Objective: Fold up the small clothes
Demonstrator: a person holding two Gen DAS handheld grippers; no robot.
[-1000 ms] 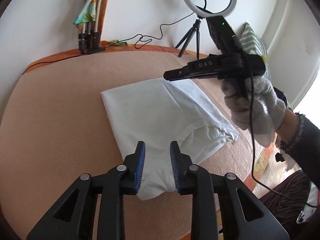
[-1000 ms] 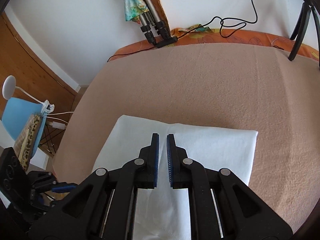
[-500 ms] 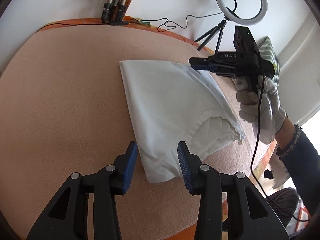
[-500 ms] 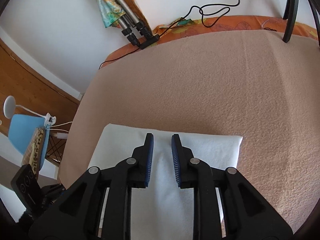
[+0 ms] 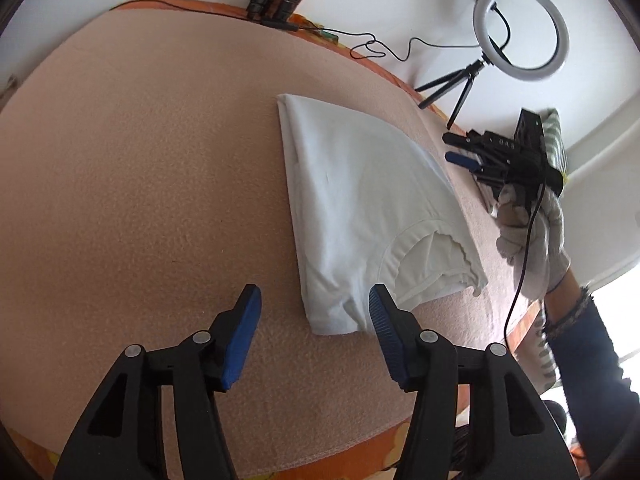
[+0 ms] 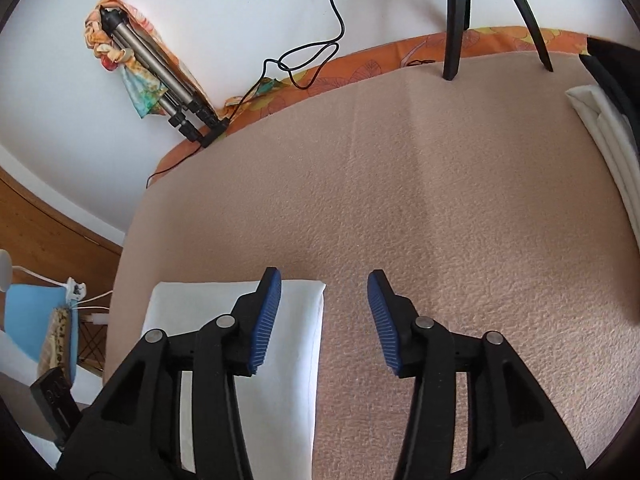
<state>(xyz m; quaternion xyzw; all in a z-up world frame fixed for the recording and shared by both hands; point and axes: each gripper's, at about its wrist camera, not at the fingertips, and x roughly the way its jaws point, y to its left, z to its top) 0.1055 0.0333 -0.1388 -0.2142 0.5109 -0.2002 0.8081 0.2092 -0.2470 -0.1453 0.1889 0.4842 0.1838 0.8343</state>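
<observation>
A folded white shirt (image 5: 360,200) lies flat on the peach blanket (image 5: 140,200), collar end toward me. My left gripper (image 5: 314,320) is open and empty, just off the shirt's near corner. My right gripper (image 5: 460,148) hovers open past the shirt's far right edge, held by a gloved hand (image 5: 532,240). In the right wrist view the right gripper (image 6: 324,312) is open and empty above the blanket, with the shirt's corner (image 6: 296,340) under its left finger (image 6: 264,320).
A ring light on a small tripod (image 5: 520,32) stands at the far right edge, its legs (image 6: 456,20) close ahead in the right wrist view. A folded tripod (image 6: 160,76) and black cable (image 6: 312,52) lie at the back. More white folded cloth (image 6: 608,148) sits at right.
Both grippers opened wide and let go of the shirt. The left one backed off the near corner; the right one moved off the shirt to its far right side.
</observation>
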